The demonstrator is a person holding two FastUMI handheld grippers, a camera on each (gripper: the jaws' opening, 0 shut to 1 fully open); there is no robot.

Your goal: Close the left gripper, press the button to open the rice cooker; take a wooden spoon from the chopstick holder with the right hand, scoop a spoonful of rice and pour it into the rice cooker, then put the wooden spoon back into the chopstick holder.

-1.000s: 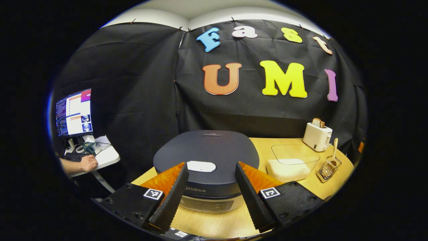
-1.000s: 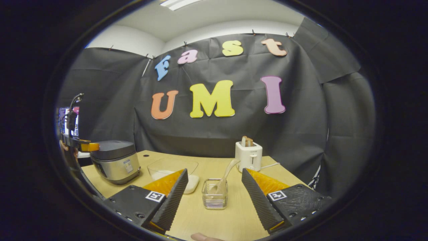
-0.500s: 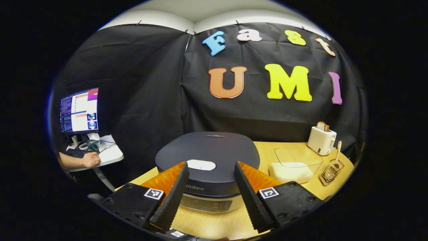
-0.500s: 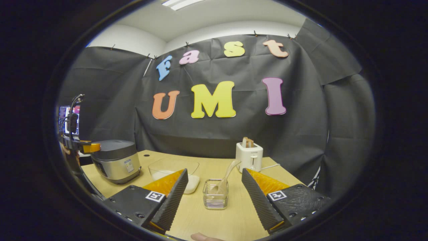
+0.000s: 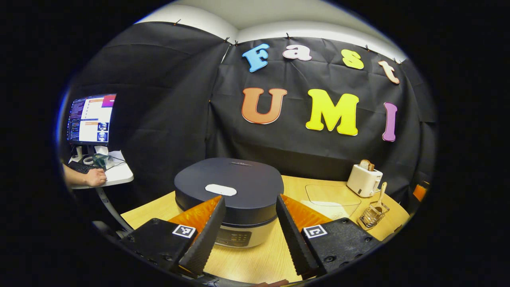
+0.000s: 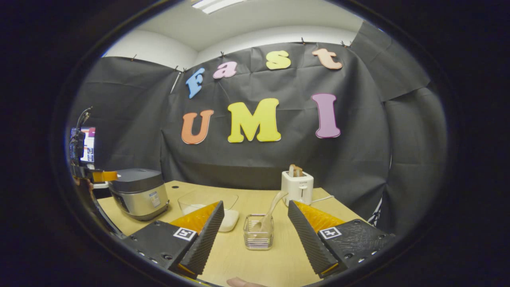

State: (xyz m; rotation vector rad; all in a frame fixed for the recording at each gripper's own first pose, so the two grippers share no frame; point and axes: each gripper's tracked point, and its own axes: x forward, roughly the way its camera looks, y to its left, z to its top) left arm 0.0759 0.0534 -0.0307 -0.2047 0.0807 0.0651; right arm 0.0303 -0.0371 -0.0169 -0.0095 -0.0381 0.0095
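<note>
1. You had done nothing of the task yet, as far as the lie of things showed: the rice cooker (image 5: 229, 199) sat with its lid down, and the pale button (image 5: 220, 189) on the lid looked unpressed.

2. Your left tool (image 5: 247, 235) was spread wide with nothing between its fingers, so the first step (closing it before the press) was still owed. It hung in front of the cooker, aimed at the cooker's front face, with the button above and between the fingertips.

3. The cooker stood at the left end of the bench (image 5: 255, 263), near its front edge.

4. Your right tool (image 6: 255, 243) was likewise open and empty, level over the front of the bench and pointed at the chopstick holder (image 6: 259, 237), apart from it.

5. The wooden spoon (image 6: 271, 209) stood in the holder, handle leaning up toward the toaster (image 6: 297, 186) at the back edge.

6. The clear rice container (image 6: 207, 203) lay between the cooker and the holder, white rice in its bottom, untouched by my judgement.

7. What remained: close the left tool, press the button, draw the spoon, scoop, pour into the cooker and return the spoon.

8. A fingertip (image 6: 239, 282) showed at the bottom of the right gripper view, and another person's hand (image 5: 95, 181) rested on a side desk beyond the bench's left end.
</note>
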